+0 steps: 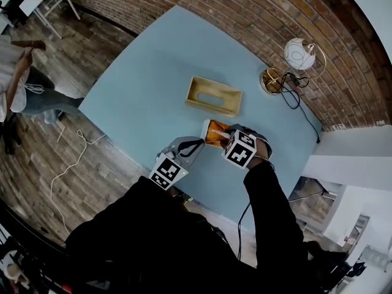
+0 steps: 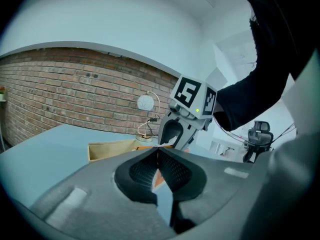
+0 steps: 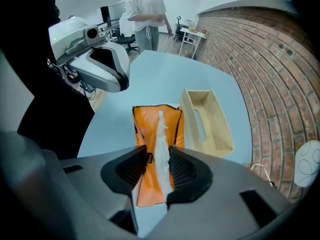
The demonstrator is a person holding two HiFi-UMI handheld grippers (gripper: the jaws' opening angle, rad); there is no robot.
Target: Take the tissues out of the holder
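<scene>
1. Blue desk (image 1: 141,97) by brick wall (image 1: 245,17); wooden holder (image 1: 214,95) lies empty, orange tissue pack (image 3: 172,129) just beside it.
2. Right hand-held gripper (image 3: 158,160) clamps the pack's white tissue (image 3: 161,139), presumably to draw it out.
3. Left hand-held gripper (image 2: 158,154), jaws together, hovers nearby.

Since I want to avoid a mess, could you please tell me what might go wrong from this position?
1. The right tongs appear to pinch only a narrow strip of the white tissue standing out of the orange plastic tissue pack; a hard pull could tear it.
2. The left tongs seem shut on just the pack's edge; if that slips, the pack may follow the tissue.
3. The light wooden tissue holder lies close beside the pack and could get bumped.
</scene>
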